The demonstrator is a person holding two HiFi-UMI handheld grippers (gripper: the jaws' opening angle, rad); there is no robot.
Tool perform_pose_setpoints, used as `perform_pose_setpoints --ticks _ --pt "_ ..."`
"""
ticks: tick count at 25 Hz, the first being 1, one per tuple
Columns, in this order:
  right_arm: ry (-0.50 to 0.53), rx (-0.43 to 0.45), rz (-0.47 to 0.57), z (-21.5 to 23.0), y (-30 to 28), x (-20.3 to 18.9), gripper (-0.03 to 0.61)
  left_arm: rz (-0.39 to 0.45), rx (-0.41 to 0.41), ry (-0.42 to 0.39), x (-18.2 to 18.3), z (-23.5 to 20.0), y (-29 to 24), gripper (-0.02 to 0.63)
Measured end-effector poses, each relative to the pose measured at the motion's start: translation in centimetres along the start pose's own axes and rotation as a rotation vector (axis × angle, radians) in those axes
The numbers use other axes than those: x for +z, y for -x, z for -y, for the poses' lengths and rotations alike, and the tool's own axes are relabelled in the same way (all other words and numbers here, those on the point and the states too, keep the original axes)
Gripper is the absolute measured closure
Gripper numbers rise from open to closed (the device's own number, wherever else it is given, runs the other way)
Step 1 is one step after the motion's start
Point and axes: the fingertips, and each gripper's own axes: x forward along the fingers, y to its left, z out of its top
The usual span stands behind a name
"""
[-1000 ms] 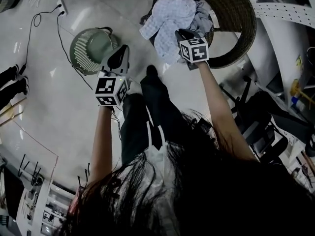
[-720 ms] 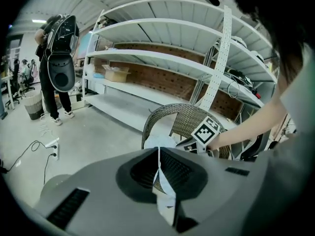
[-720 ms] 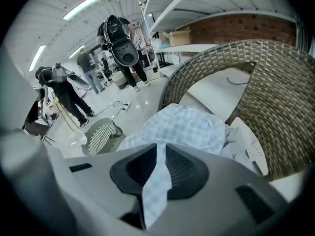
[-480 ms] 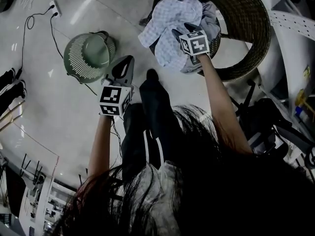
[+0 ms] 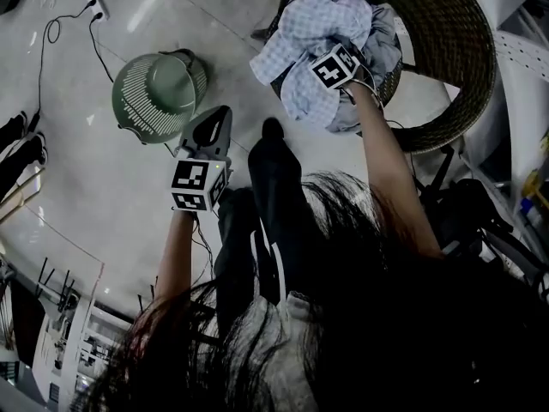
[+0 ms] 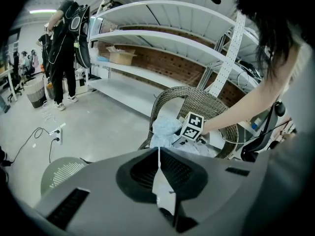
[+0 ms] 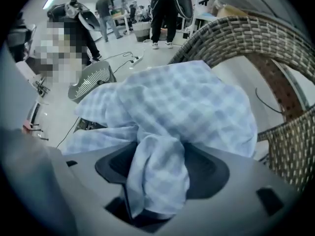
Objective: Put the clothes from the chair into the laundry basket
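A light blue checked shirt [image 5: 313, 37] lies heaped on a grey garment [image 5: 382, 45] in the seat of the round wicker chair [image 5: 446, 50]. My right gripper [image 5: 324, 48] is pushed into the heap. Its jaws are opening, and a bunched fold of the shirt [image 7: 160, 171] sits loosely between them. The green slotted laundry basket [image 5: 159, 84] stands on the floor to the left of the chair. My left gripper [image 5: 214, 123] hovers beside the basket with its jaws shut and nothing in them. In the left gripper view the chair [image 6: 197, 100] and shirt [image 6: 165, 129] lie straight ahead.
A power strip with a black cable [image 5: 94, 7] lies on the floor beyond the basket. The person's own dark shoe [image 5: 270, 131] is just in front of the chair. White metal shelving [image 6: 147, 38] stands behind the chair, and people [image 6: 66, 43] stand further off.
The right gripper pushed further into the clothes heap and its jaws spread apart. The view shifted, bringing chair and basket nearer. The left gripper stayed shut beside the basket.
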Motion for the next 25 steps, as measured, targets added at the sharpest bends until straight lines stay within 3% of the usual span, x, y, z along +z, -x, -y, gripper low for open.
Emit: perform_pose_setpoints --ticks 4,6,9,18,25 --pt "-0.041 0.032 -0.011 -0.1 0.2 0.3 0.292 -0.016 0.016 0.013 -0.9 -0.6 0.3 0.591" --pt "-0.045 0.025 0.004 0.1 1.0 0.3 0.427 -0.010 0.020 0.025 -0.7 -0.6 0.4 0.591" --pt "-0.083 0.019 0.045 -0.3 2.6 0.5 0.485 0.012 0.022 0.036 0.2 -0.3 0.7 0.591" --pt "-0.454 0.135 0.282 -1.6 12.0 2.7 0.500 0.082 0.044 -0.012 4.1 1.6 3.6 0.591" --pt "-0.623 0.235 0.442 -5.0 21.1 3.5 0.501 0.153 0.071 -0.012 6.4 4.0 9.2 0.591"
